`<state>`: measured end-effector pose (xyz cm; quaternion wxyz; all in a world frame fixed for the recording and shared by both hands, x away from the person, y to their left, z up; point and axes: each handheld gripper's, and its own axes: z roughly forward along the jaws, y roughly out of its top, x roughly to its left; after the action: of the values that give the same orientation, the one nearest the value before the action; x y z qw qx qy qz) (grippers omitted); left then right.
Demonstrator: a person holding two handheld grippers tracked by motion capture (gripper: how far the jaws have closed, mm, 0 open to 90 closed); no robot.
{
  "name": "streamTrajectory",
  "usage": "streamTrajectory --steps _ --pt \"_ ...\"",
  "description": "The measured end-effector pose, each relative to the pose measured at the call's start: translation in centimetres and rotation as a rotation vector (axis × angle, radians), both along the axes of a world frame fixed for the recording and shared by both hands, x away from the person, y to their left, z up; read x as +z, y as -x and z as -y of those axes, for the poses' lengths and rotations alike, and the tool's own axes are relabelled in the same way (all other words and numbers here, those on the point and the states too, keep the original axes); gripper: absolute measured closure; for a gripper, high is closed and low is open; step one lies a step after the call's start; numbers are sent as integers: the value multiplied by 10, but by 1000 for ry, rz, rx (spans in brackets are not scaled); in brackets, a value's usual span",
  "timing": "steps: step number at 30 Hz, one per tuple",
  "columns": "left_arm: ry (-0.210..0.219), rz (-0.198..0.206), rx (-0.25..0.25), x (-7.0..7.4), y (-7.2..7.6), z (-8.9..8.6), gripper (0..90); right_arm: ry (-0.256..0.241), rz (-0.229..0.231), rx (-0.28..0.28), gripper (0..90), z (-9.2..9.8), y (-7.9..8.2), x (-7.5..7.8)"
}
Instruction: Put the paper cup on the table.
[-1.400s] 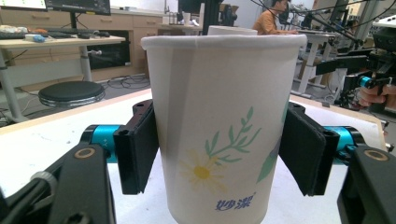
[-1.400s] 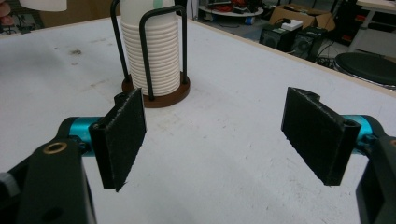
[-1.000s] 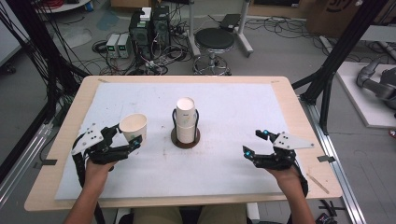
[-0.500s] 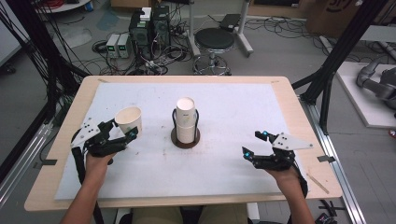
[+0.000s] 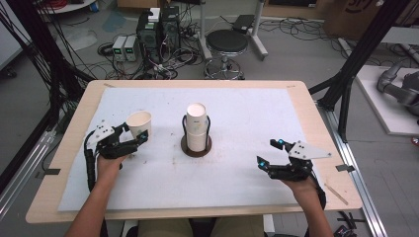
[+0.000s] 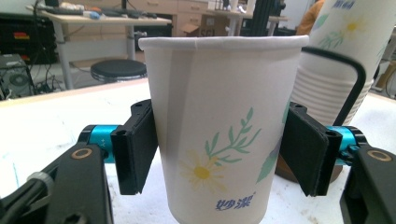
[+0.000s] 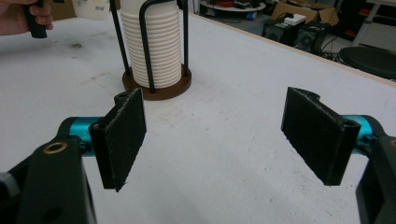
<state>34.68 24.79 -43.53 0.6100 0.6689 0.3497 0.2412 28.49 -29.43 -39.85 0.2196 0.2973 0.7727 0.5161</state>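
Note:
A white paper cup printed with a daisy stands upright between the jaws of my left gripper at the table's left. In the left gripper view the black pads press on both sides of the cup. A stack of paper cups stands in a black wire holder on a round brown base at the table's middle, to the right of the held cup. My right gripper rests open at the front right with nothing between its jaws.
A white mat covers the wooden table. The cup stack stands ahead and left of the right gripper. A round stool and electronics sit on the floor beyond the far edge.
My left gripper has carried the cup a little farther from the person and slightly higher. The right gripper has stayed almost where it was, still open.

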Motion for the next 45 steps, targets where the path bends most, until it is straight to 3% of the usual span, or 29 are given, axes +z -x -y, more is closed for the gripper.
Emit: streamTrajectory --steps 4,9,13,21,29,35,39,42,45 --pt "-37 -31 -12 -4 -3 5 320 1 2 2 225 0 -1 -1" --pt "-107 -113 -15 -13 -9 13 323 1 -1 5 225 -1 -1 -1" --pt "-149 -154 -9 -16 -10 16 335 2 -2 6 225 -2 0 -1" --pt "-212 -190 8 -15 -6 21 336 1 -5 14 225 -3 0 -1" --pt "-298 -238 18 -9 7 19 336 0 -4 12 225 -2 1 0" --pt "-273 -250 24 -12 10 15 315 3 8 13 225 -1 2 1" --pt "-211 -245 51 -10 13 14 142 1 -2 11 225 0 2 1" --pt "-206 -242 61 -7 17 10 141 1 -4 11 225 -1 2 1" --pt "-167 -209 56 0 25 2 142 4 -4 11 225 0 2 0"
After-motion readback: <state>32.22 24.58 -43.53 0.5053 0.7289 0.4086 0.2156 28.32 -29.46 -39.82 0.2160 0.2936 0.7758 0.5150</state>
